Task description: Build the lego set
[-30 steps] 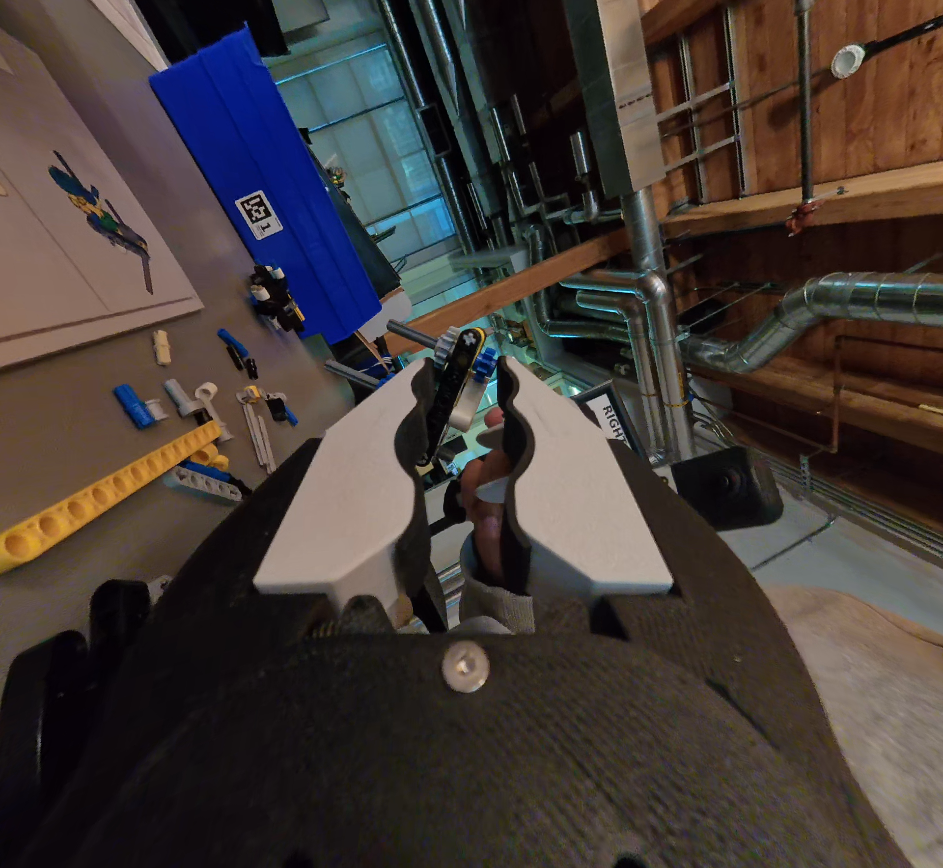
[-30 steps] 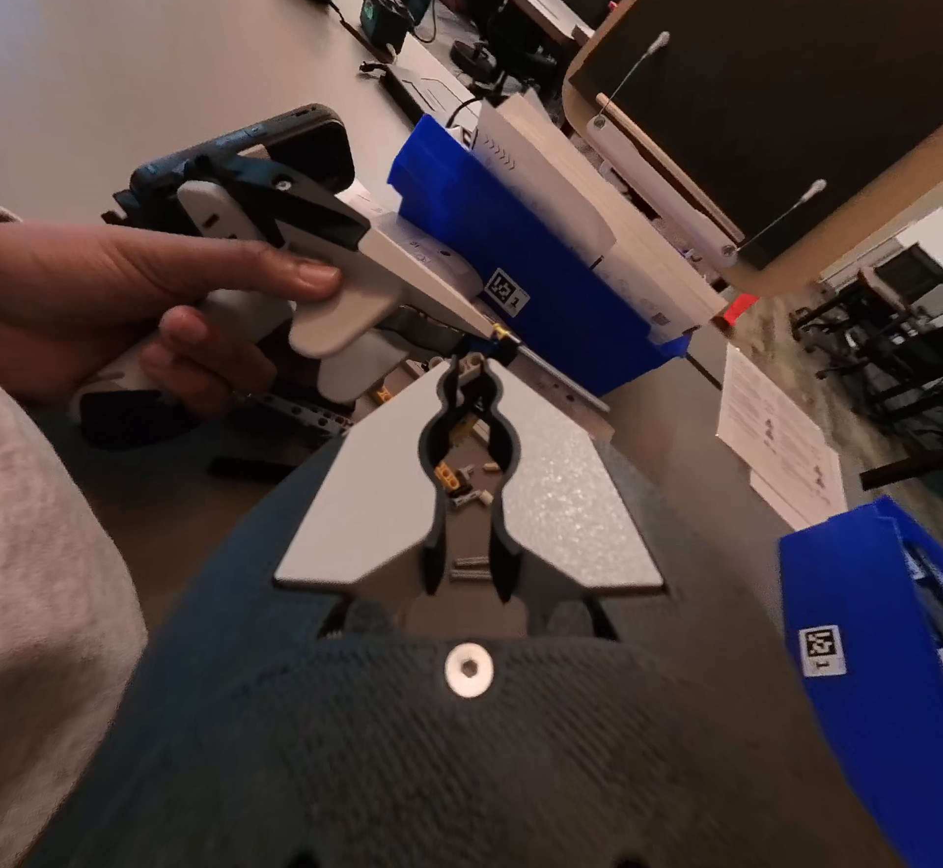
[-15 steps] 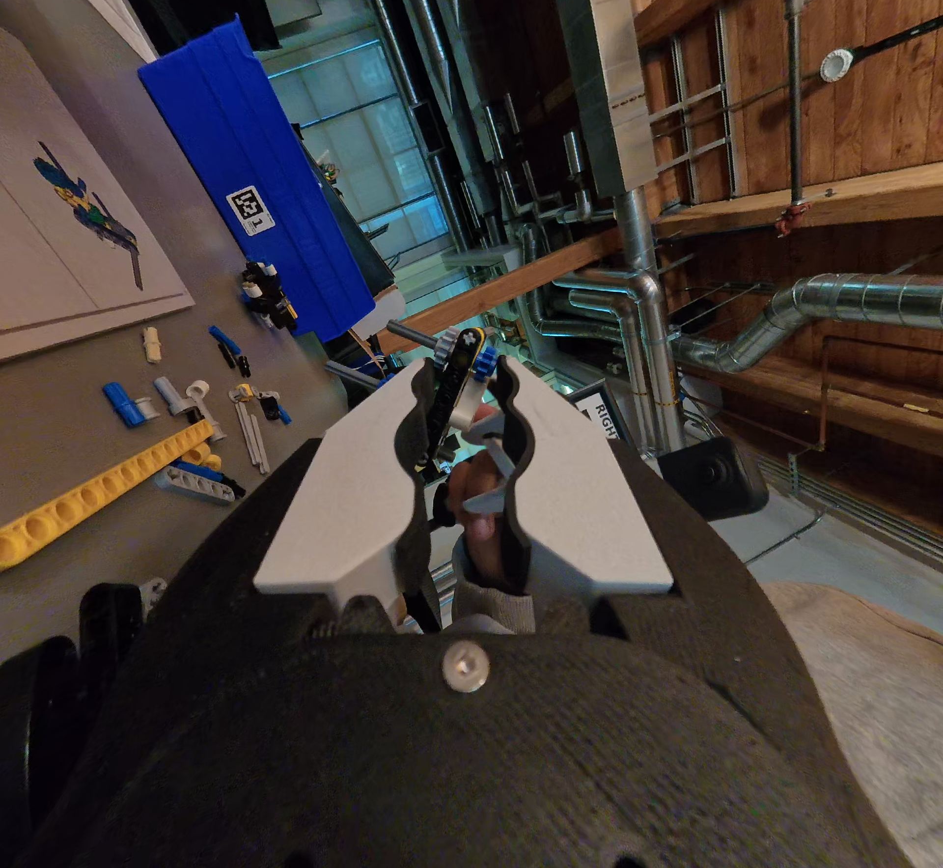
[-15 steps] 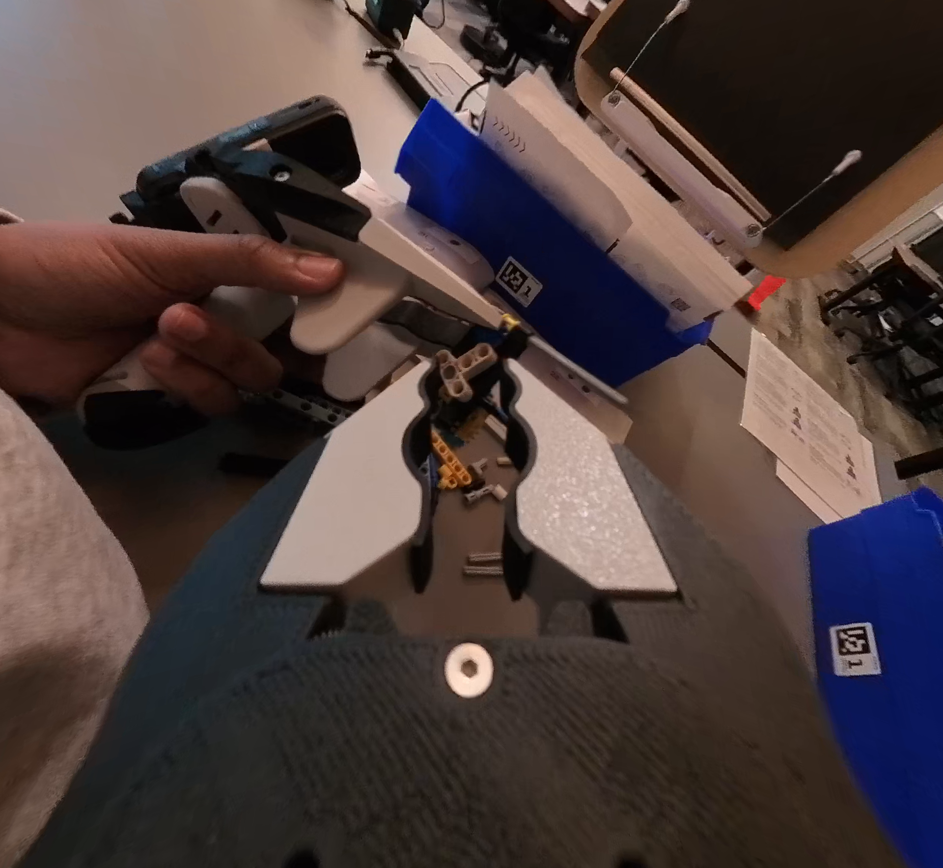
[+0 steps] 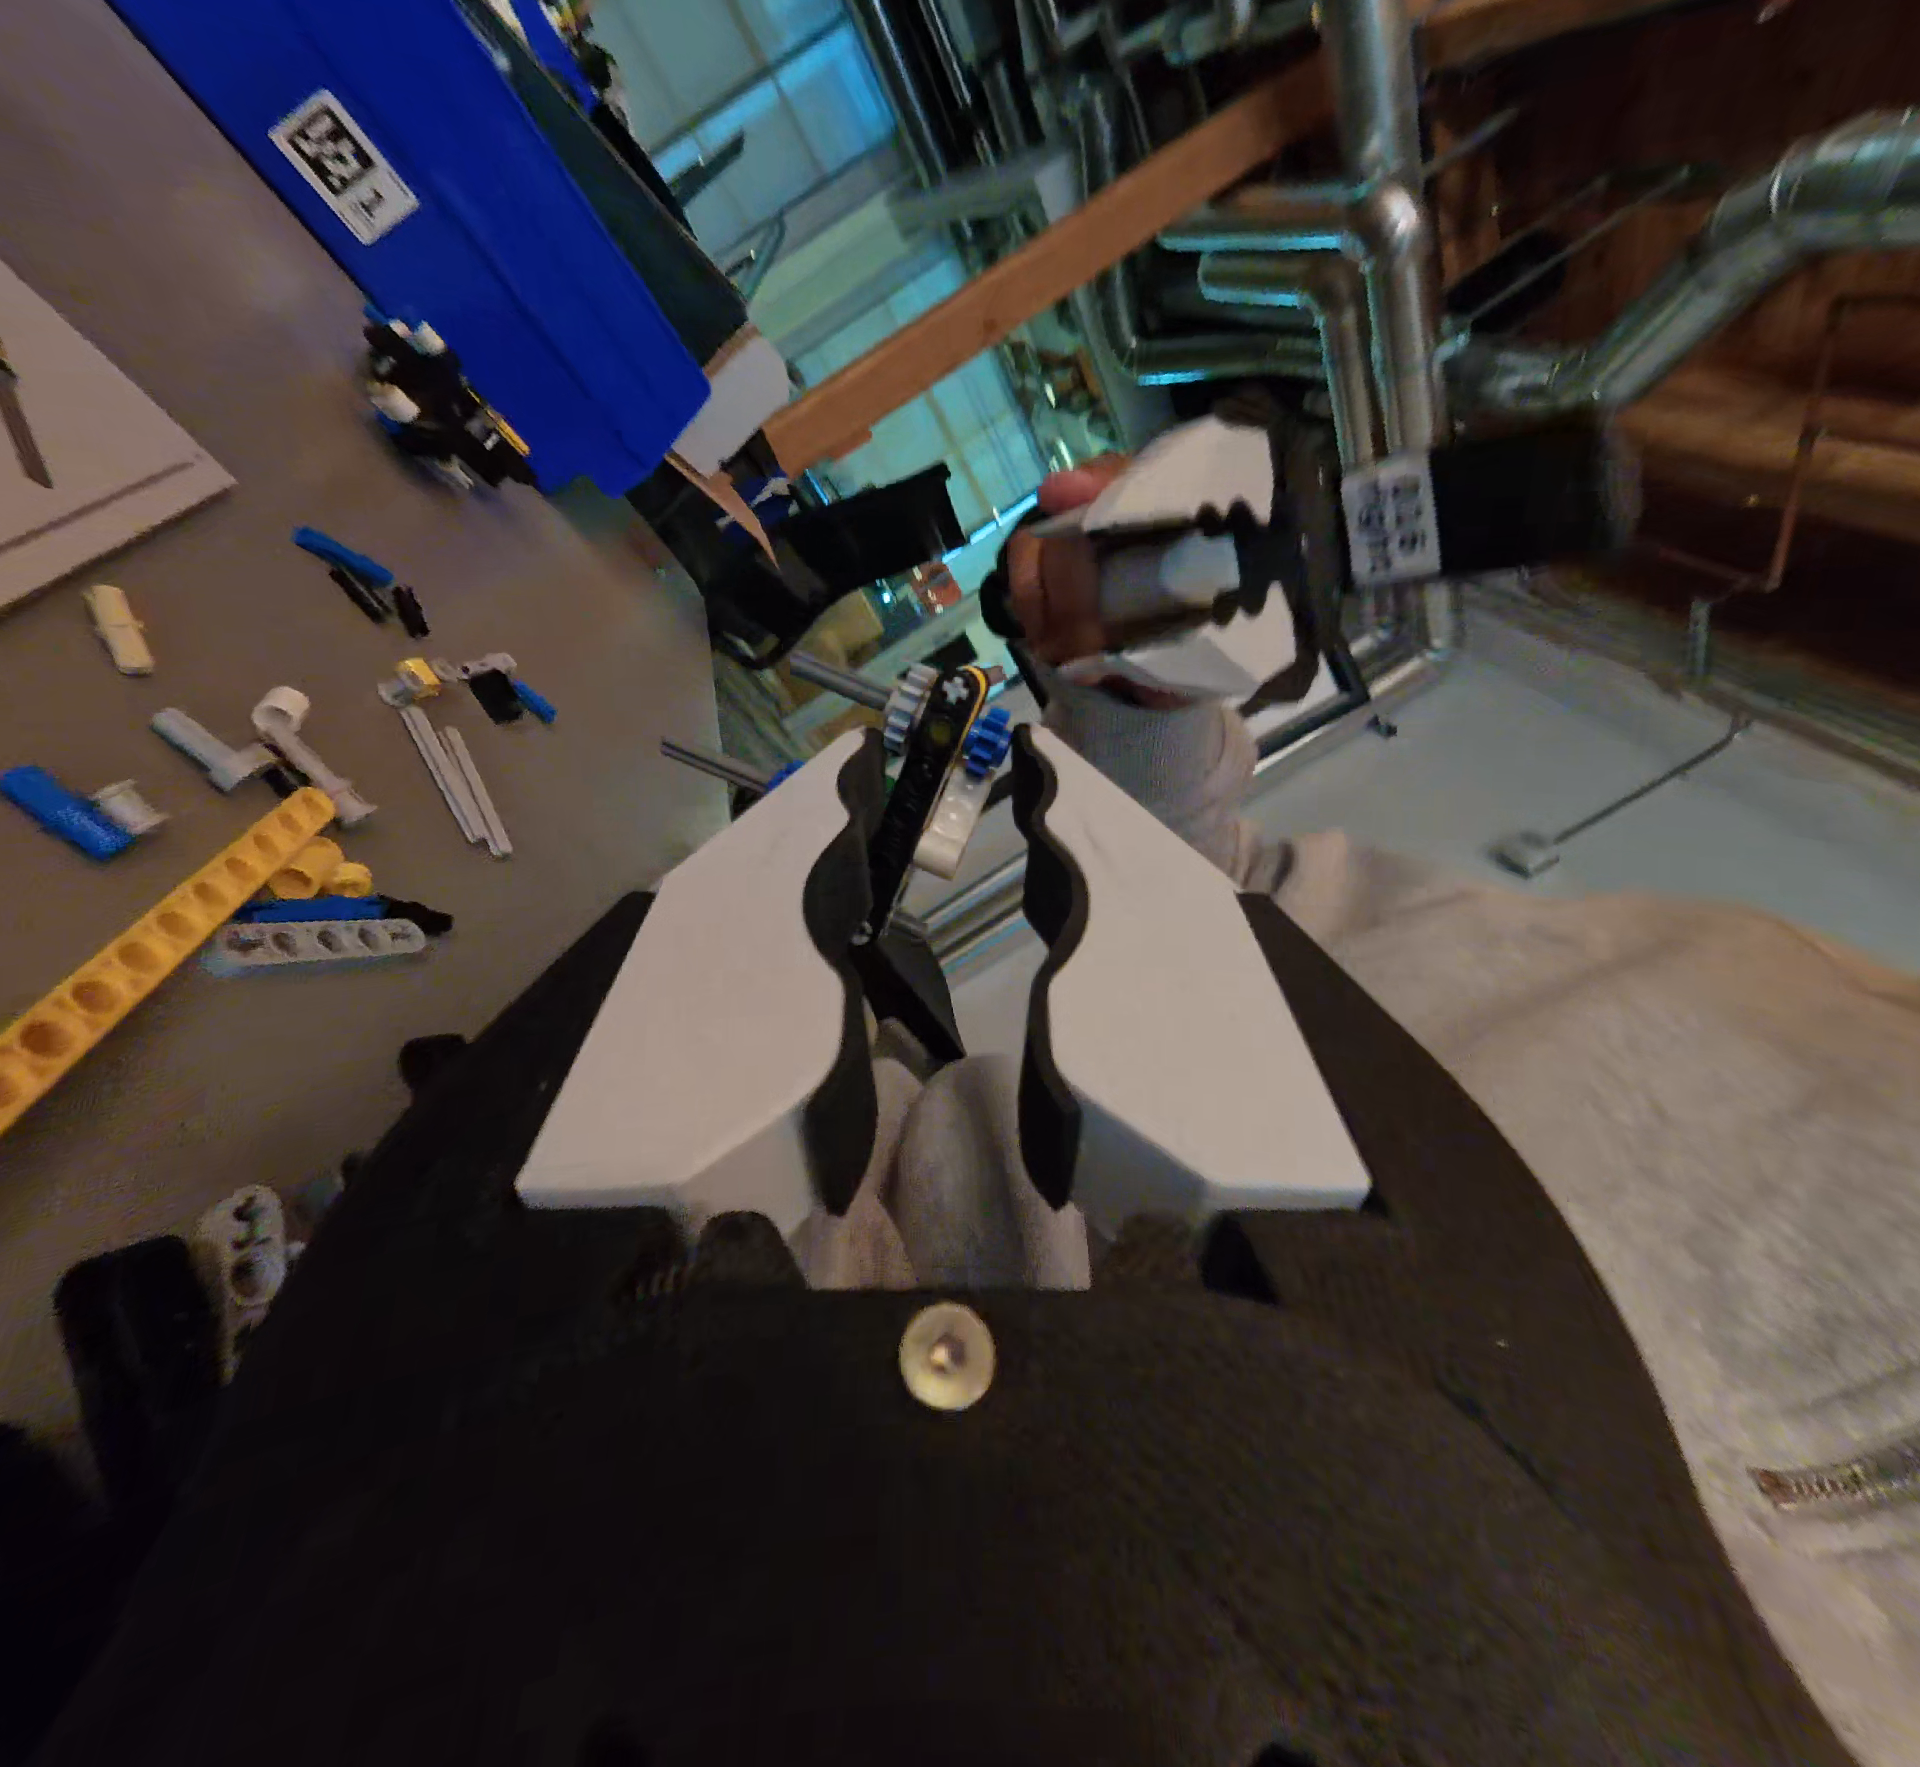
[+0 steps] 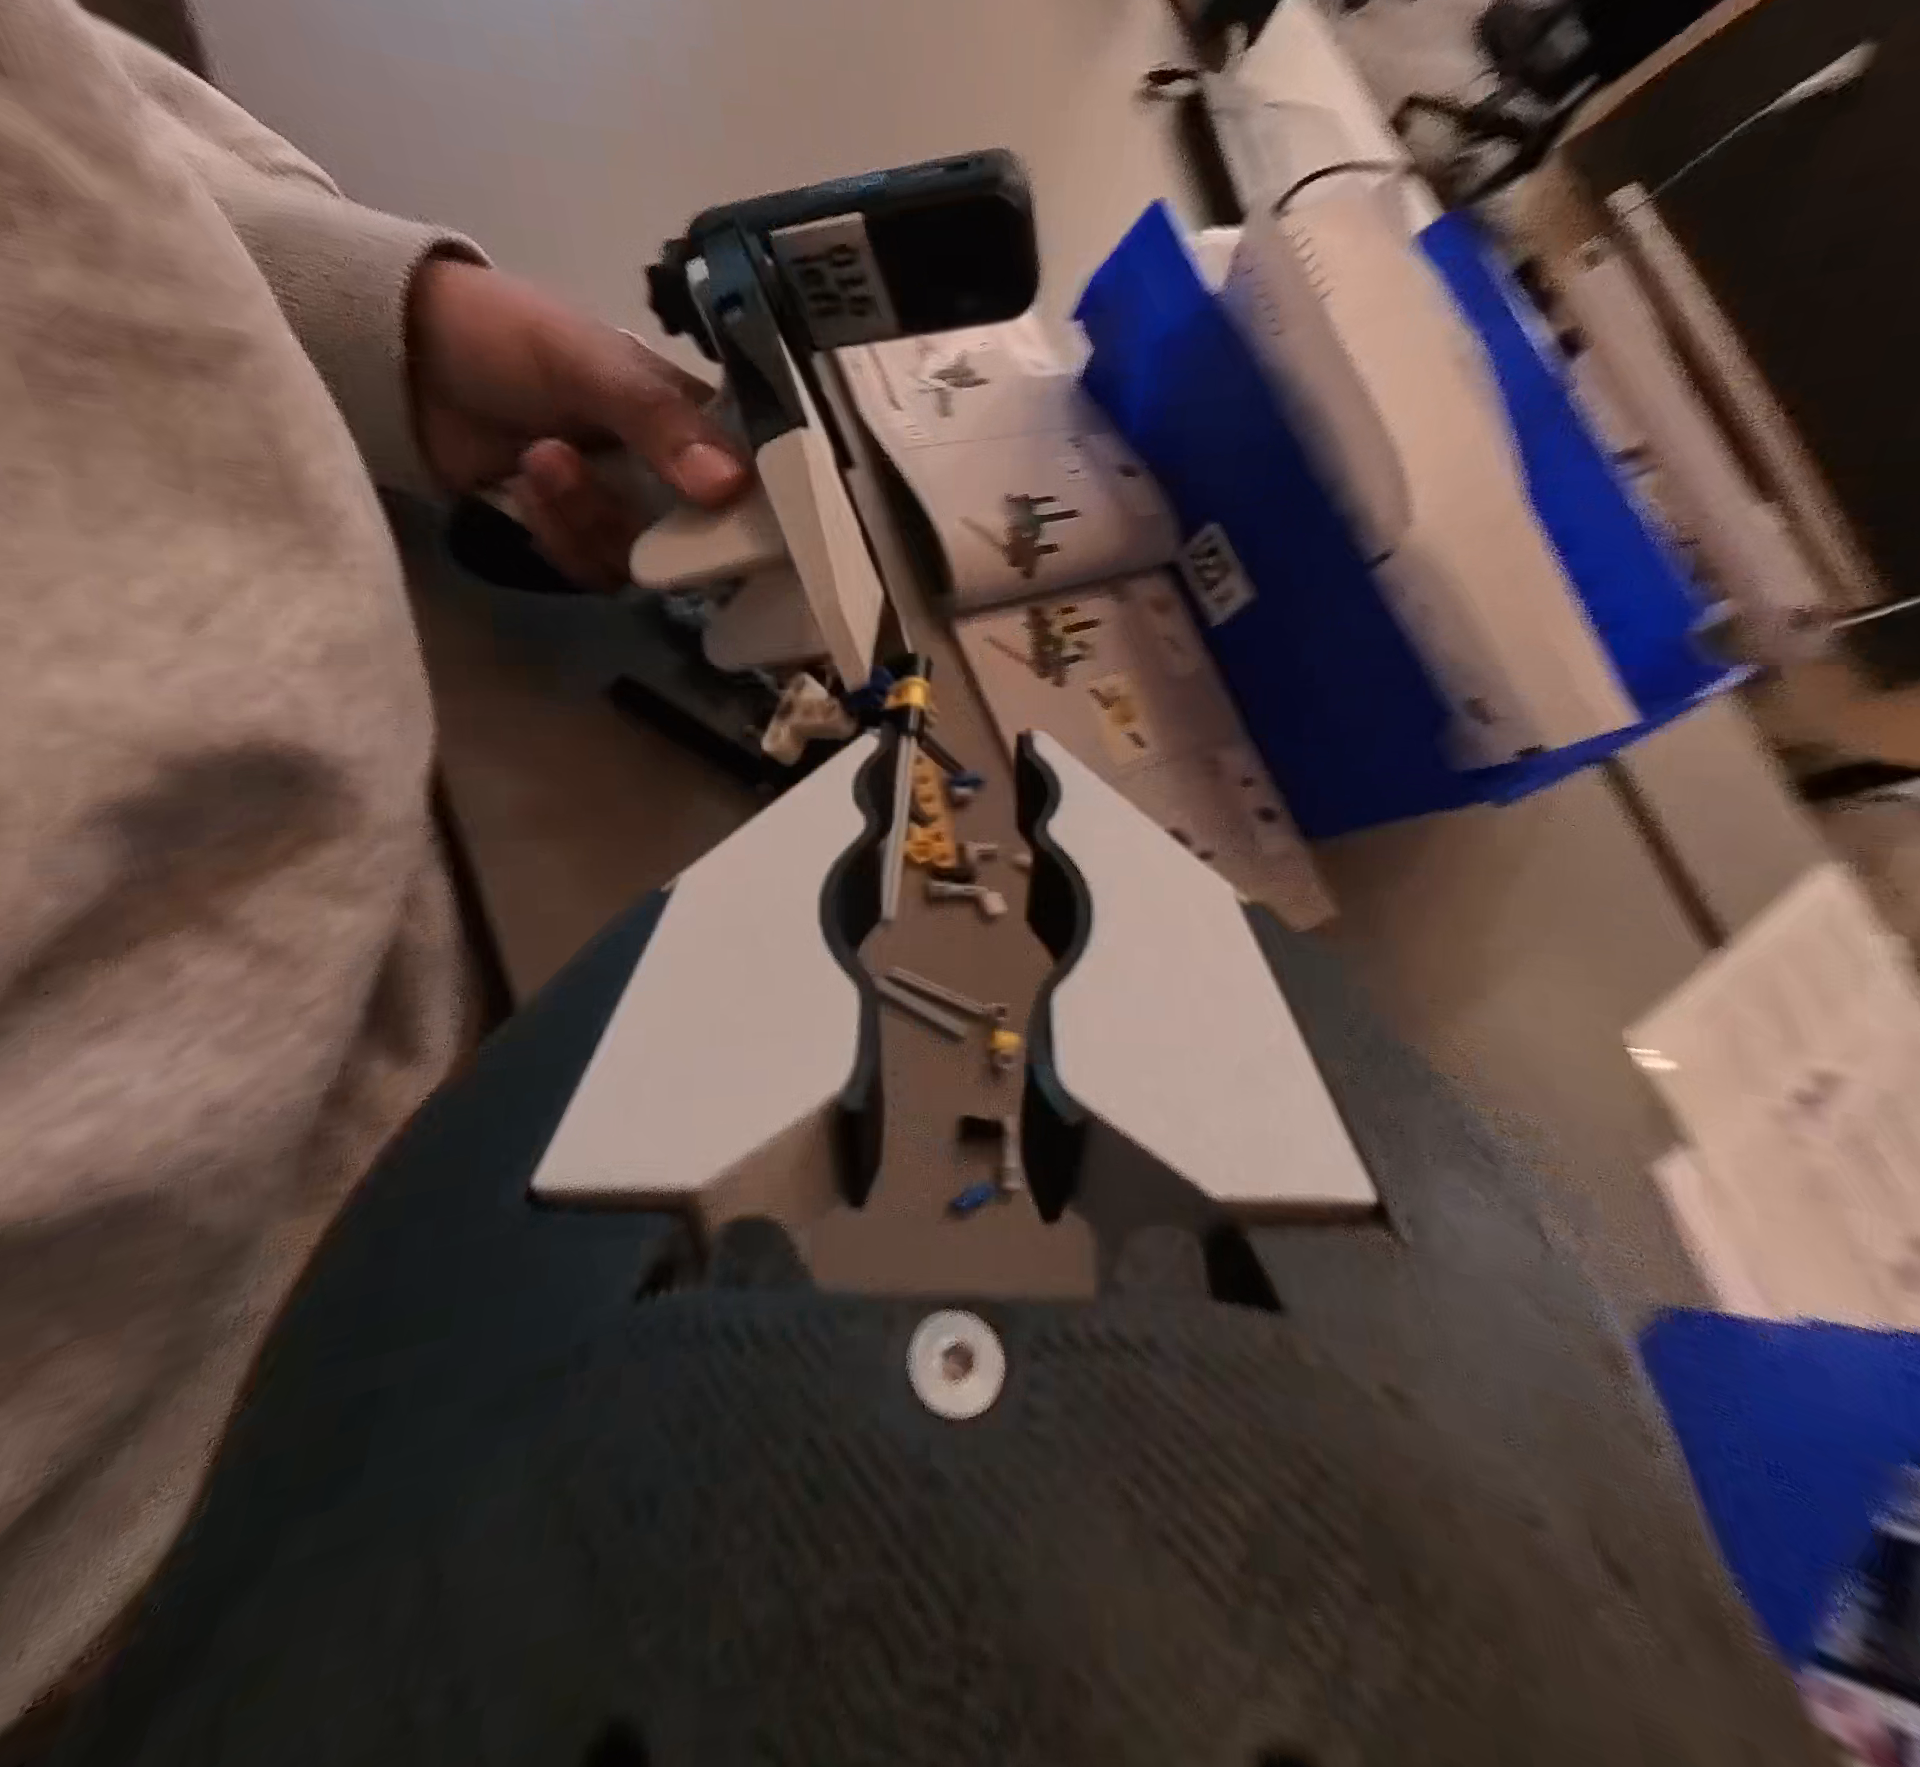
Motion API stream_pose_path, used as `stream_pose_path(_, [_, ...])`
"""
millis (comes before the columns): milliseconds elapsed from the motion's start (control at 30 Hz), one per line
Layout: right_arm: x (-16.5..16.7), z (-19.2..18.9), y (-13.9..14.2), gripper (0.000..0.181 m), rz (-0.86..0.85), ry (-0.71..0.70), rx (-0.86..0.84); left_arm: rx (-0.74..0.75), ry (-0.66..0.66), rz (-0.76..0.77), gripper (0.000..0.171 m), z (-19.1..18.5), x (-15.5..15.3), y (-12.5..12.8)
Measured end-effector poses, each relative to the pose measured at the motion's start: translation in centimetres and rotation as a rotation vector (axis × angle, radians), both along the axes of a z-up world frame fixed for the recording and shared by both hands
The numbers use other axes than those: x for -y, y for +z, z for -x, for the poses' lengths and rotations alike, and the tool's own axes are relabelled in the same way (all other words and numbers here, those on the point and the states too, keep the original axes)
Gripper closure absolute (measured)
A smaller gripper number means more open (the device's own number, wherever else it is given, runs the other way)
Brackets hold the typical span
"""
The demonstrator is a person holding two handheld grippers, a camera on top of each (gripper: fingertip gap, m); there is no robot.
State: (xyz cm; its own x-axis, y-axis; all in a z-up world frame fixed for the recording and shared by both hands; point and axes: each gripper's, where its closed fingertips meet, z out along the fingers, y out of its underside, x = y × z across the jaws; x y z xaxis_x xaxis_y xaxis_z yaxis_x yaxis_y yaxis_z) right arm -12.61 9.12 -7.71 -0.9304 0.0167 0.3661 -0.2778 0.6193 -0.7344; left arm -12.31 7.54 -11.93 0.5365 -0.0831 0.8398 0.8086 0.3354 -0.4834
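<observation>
left gripper (image 5: 935,761) holding lego assembly (image 5: 925,772) (aloft)

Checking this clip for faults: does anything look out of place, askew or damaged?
Nothing looks damaged. The black assembly sits off-centre in the left gripper, lying against one side with a gap on the other. Loose pieces lie scattered on the table, as expected mid-build.

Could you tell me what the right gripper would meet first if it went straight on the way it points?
Probably the left gripper and its held lego assembly just beyond the open right gripper; depth is unclear, and loose parts lie below.
</observation>
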Motion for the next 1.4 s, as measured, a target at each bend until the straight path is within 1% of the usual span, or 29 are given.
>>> stream_pose_path(100, [0.4, 0.2, -0.7, 0.157, -0.030, -0.002, 0.273, -0.042, -0.022, 0.038, 0.151, -0.5, -0.7, 0.0])
stream_pose_path(167, [1.0, -0.5, -1.3, 0.152, -0.036, 0.008, 0.483, -0.065, -0.025, 0.053, 0.151, -0.7, -1.0, 0.0])
stream_pose_path(200, [1.2, -0.8, -1.7, 0.152, -0.037, 0.012, 0.560, -0.074, -0.021, 0.056, 0.151, -0.7, -1.0, 0.1])
stream_pose_path(233, [1.2, -0.9, -2.0, 0.153, -0.041, 0.008, 0.602, -0.080, -0.018, 0.054, 0.150, -0.7, -1.0, 0.2])
stream_pose_path(367, [1.0, -0.4, -3.3, 0.162, -0.052, -0.027, 0.605, -0.119, 0.000, 0.038, 0.151, -0.7, -0.6, 0.8])
stream_pose_path(467, [1.1, -0.7, -3.0, 0.168, -0.010, -0.027, 0.660, -0.166, 0.007, 0.057, 0.151, -0.9, -0.7, 1.1])
stream_pose_path(567, [1.1, -0.9, -3.1, 0.171, 0.002, -0.025, 0.692, -0.211, 0.022, 0.107, 0.151, -1.1, -0.9, 0.9])
stream_pose_path(733, [0.9, -0.8, -3.7, 0.171, 0.011, -0.047, 0.709, -0.228, 0.043, 0.155, 0.150, -0.9, -1.0, 0.5])
stream_pose_path(767, [1.0, -0.6, -3.6, 0.176, 0.029, -0.061, 0.721, -0.231, 0.057, 0.150, 0.146, -0.7, -1.0, 0.6])
stream_pose_path(800, [1.0, -0.3, -3.6, 0.176, 0.054, -0.085, 0.733, -0.234, 0.076, 0.137, 0.132, -0.6, -0.8, 0.9])
stream_pose_path(833, [1.0, 0.0, -3.5, 0.176, 0.083, -0.110, 0.745, -0.241, 0.097, 0.121, 0.125, -0.4, -0.6, 1.3])
stream_pose_path(867, [1.0, 0.2, -3.4, 0.176, 0.115, -0.129, 0.761, -0.254, 0.120, 0.113, 0.133, -0.3, -0.3, 1.7])
stream_pose_path(933, [1.0, 0.2, -3.4, 0.176, 0.181, -0.152, 0.794, -0.280, 0.148, 0.141, 0.137, -0.2, -0.2, 1.7])
stream_pose_path(967, [1.0, 0.3, -3.5, 0.176, 0.207, -0.173, 0.806, -0.296, 0.170, 0.162, 0.134, 0.0, -0.2, 1.7])
stream_pose_path(1067, [0.8, 0.8, -3.7, 0.176, 0.308, -0.242, 0.852, -0.349, 0.245, 0.220, 0.117, 0.4, 0.0, 1.6])
stream_pose_path(1133, [0.5, 1.3, -3.4, 0.176, 0.397, -0.280, 0.901, -0.386, 0.290, 0.292, 0.112, 0.8, 0.1, 1.1])
stream_pose_path(1233, [-0.2, 2.1, -2.9, 0.176, 0.530, -0.311, 0.961, -0.435, 0.328, 0.386, 0.110, 1.1, 0.1, 0.5])
stream_pose_path(1400, [-1.5, 3.1, -2.3, 0.177, 0.676, -0.336, 0.993, -0.457, 0.342, 0.450, 0.110, 1.2, -0.2, -0.2])
